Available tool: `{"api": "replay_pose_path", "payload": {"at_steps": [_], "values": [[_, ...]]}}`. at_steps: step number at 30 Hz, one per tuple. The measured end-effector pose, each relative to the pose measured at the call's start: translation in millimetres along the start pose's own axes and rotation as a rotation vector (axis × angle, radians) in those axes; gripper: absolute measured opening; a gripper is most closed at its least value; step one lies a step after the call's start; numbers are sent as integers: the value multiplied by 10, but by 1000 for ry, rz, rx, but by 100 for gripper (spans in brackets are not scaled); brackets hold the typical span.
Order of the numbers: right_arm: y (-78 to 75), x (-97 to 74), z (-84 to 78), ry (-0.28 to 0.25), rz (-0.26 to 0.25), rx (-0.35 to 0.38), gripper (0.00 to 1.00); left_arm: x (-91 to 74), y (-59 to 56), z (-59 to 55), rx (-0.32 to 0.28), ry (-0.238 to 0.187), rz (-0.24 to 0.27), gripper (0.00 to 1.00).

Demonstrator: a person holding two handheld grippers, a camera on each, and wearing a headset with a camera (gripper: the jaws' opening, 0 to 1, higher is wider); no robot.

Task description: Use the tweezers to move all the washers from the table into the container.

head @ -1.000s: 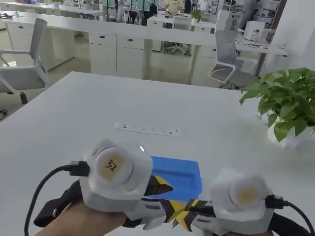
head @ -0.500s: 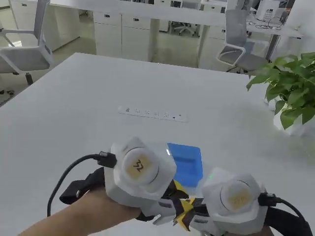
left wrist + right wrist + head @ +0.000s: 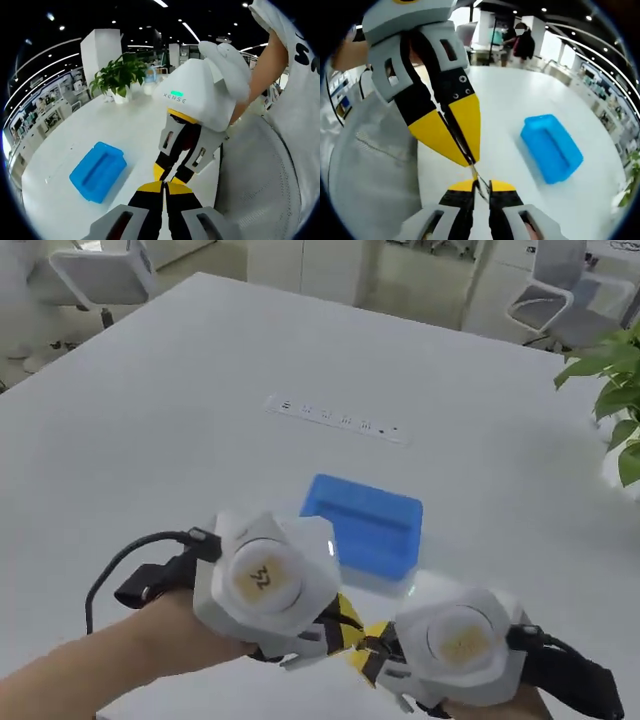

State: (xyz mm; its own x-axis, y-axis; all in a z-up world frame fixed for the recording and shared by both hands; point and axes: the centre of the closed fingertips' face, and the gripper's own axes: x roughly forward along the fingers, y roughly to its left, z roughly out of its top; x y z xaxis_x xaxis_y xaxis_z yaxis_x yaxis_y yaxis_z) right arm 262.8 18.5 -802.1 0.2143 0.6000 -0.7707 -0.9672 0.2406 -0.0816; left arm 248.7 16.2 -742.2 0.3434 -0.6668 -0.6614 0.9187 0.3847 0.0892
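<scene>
Right gripper view: I read the right gripper (image 3: 481, 188) with its yellow-tipped jaws a narrow gap apart. A thin metal tip of the tweezers (image 3: 477, 176) sits in that gap. I cannot tell whether these jaws pinch it.

The left gripper (image 3: 471, 159) enters from 11 o'clock. Its jaws are pressed together on the tweezers, whose tip projects from between them toward 6 o'clock. The two grippers stand nose to nose, jaw tips just beside each other.

Left gripper view: I see that gripper's own jaws lying flat against each other.

The blue container (image 3: 551, 147) lies on the white table (image 3: 520, 95) at 2 o'clock from the jaw tips, apart from both grippers. It has a long recess in its top face.

Head view: I see the container at 12 o'clock from the grippers. A white power strip (image 3: 338, 419) lies at 12 o'clock beyond it. A green plant (image 3: 620, 370) stands at 2 o'clock, at the frame edge.
</scene>
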Motion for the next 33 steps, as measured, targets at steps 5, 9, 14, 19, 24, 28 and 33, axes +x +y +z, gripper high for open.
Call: {"api": "replay_pose_path", "payload": {"at_steps": [5, 9, 14, 19, 24, 28, 33], "values": [[-93, 79, -54, 1, -21, 14, 8, 97, 71, -202, 152, 89, -18, 0], [-69, 145, -152, 20, -18, 34, 7, 202, 105, -422, 256, 195, -72, 0], [45, 234, -278, 41, 4, 115, 7, 349, 72, -635, 295, 250, -159, 0], [49, 232, -248, -8, -5, 202, 8, 446, 130, -873, 342, 332, -191, 0], [11, 130, -245, -52, -25, 266, 14, 462, 214, -1108, 378, 397, -207, 0], [-2, -78, -206, -99, -99, 347, 16, 449, 241, -1177, 398, 412, -212, 0], [43, -252, -163, -142, -147, 441, 20, 459, 209, -1208, 351, 407, -186, 0]]}}
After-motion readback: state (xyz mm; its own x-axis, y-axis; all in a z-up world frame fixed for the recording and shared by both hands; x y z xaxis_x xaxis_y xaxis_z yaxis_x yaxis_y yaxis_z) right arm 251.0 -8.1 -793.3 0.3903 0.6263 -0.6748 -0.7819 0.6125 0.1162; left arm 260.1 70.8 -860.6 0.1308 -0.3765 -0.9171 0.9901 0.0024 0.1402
